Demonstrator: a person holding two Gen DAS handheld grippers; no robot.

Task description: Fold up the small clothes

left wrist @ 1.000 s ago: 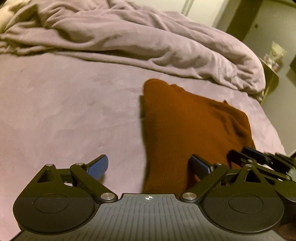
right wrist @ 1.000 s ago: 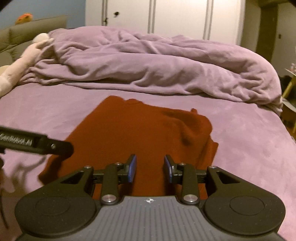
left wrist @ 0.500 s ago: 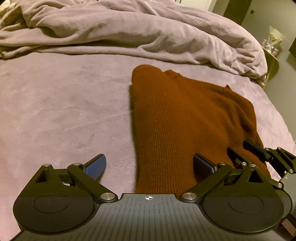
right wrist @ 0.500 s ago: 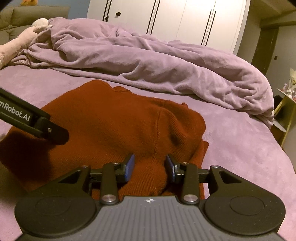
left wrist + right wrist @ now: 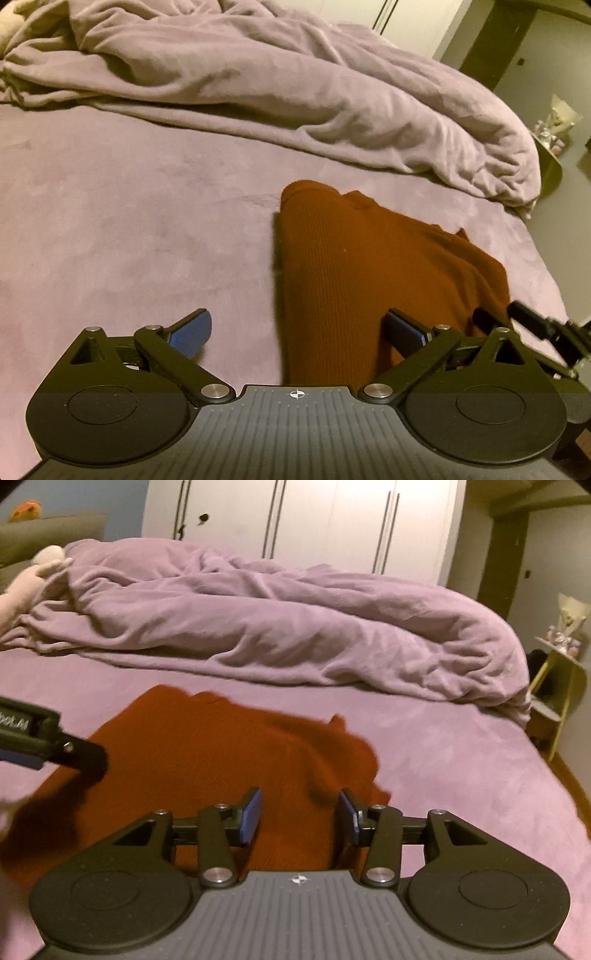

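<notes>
A rust-brown knitted garment (image 5: pixel 369 273) lies folded flat on the purple bed sheet (image 5: pixel 129 229). My left gripper (image 5: pixel 299 332) hangs over its near left edge, jaws wide open and holding nothing. The same brown garment (image 5: pixel 207 760) fills the middle of the right wrist view. My right gripper (image 5: pixel 299 814) hovers over its near right part; its jaws are opening and the blue pads (image 5: pixel 251 814) press on nothing. The left gripper's fingers (image 5: pixel 55 744) reach in from the left edge there. The right gripper's fingertips (image 5: pixel 528 319) show at the right of the left wrist view.
A rumpled purple duvet (image 5: pixel 288 638) is heaped across the far side of the bed. A pale soft toy (image 5: pixel 33 579) lies at far left. White wardrobe doors (image 5: pixel 314 520) stand behind. A yellow-green side table (image 5: pixel 557 686) with small items stands past the bed's right edge.
The right gripper's jaws have spread wider. Both grippers have pulled back a little from the garment after being closer half a second ago; the garment lies as before.
</notes>
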